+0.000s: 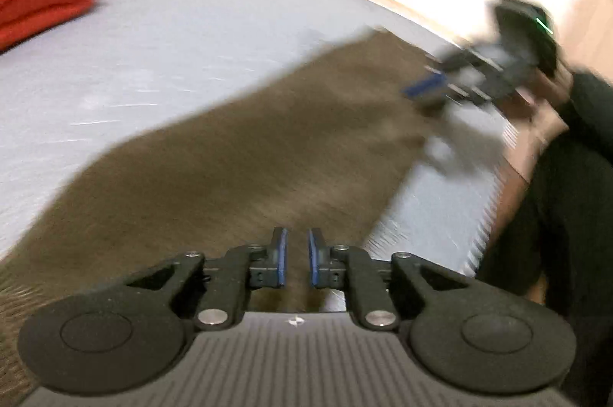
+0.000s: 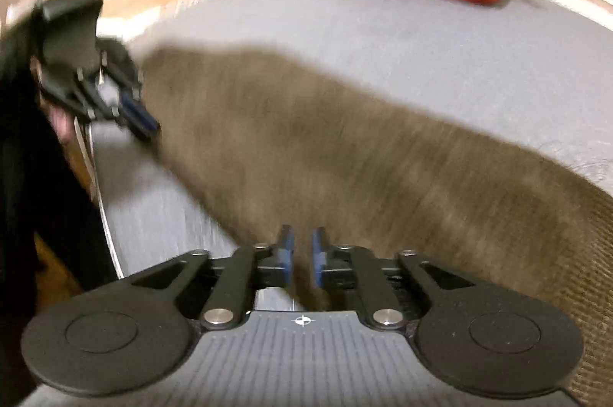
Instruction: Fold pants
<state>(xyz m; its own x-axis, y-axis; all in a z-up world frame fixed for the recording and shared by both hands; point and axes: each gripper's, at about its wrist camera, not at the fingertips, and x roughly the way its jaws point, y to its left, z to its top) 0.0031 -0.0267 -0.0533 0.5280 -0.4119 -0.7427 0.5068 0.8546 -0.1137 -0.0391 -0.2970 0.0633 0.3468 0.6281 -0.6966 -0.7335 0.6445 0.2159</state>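
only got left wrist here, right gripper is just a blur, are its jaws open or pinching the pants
observer: open. In the right wrist view the right gripper shows a gap between its blue pads; the brown pants lie underneath, not pinched.
operator: where does my gripper sit from that side
observer: the left gripper is at the pants' other end, near the grey surface's edge; too blurred to tell contact.
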